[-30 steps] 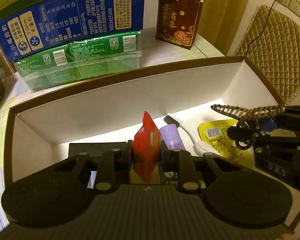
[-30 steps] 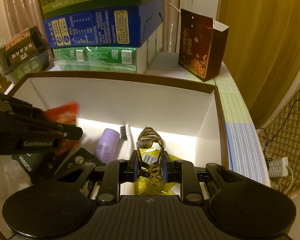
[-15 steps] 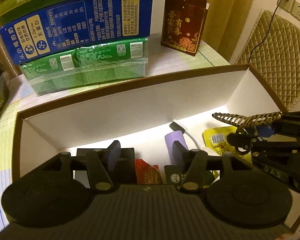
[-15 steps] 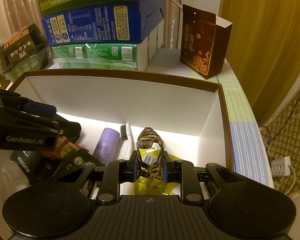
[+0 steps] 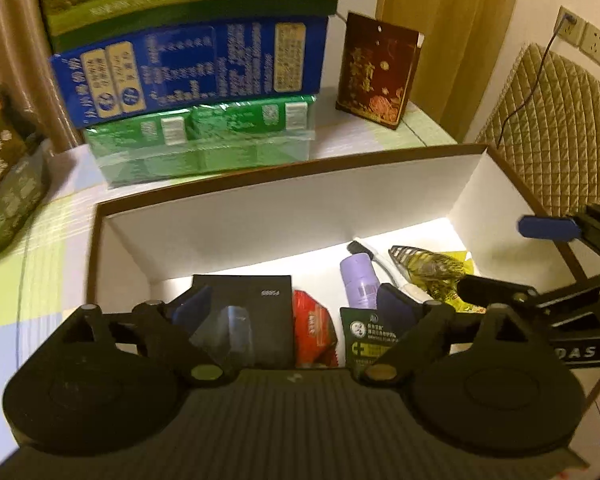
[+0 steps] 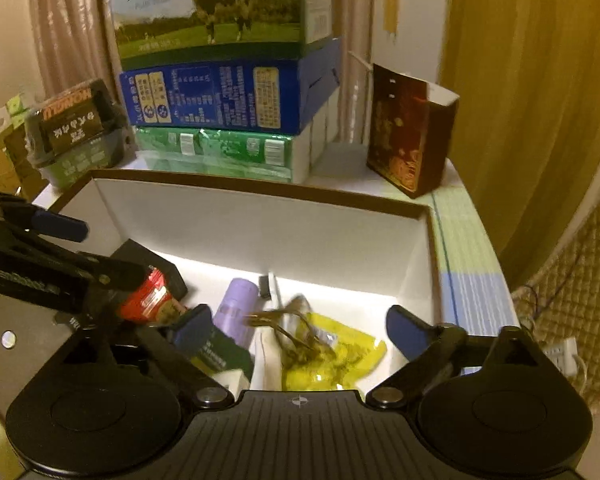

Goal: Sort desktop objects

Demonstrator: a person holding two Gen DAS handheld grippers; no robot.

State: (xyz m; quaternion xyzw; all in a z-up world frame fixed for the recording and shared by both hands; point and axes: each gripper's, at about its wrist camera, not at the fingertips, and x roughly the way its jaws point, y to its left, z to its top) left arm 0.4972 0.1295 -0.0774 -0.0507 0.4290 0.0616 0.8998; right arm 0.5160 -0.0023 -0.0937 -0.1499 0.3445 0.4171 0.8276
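Both jaws opening and empty, left gripper [image 5: 296, 308] above red packet [image 5: 314, 330], right gripper [image 6: 300, 330] over hair claw [image 6: 296, 332] on yellow pouch [image 6: 336, 360] inside box [image 6: 260, 224], risk of snagging either on lifting away.

box opening: wide open from above, white box [image 5: 284, 216] walled on all four sides, so top entry only

left end of box floor: taken up by black carton [image 5: 260, 312]

middle: red packet [image 5: 312, 332], dark green sachet [image 5: 370, 336] and purple tube [image 6: 236, 312] packed close together, barely any gaps

right end: hair claw [image 6: 296, 332] lying on yellow pouch [image 6: 340, 356], bare white floor only along the far wall

behind box: stacked cartons [image 6: 220, 92] and maroon bag [image 6: 408, 136] blocking the far tabletop [image 5: 364, 142]

right of box: striped strip of tabletop free
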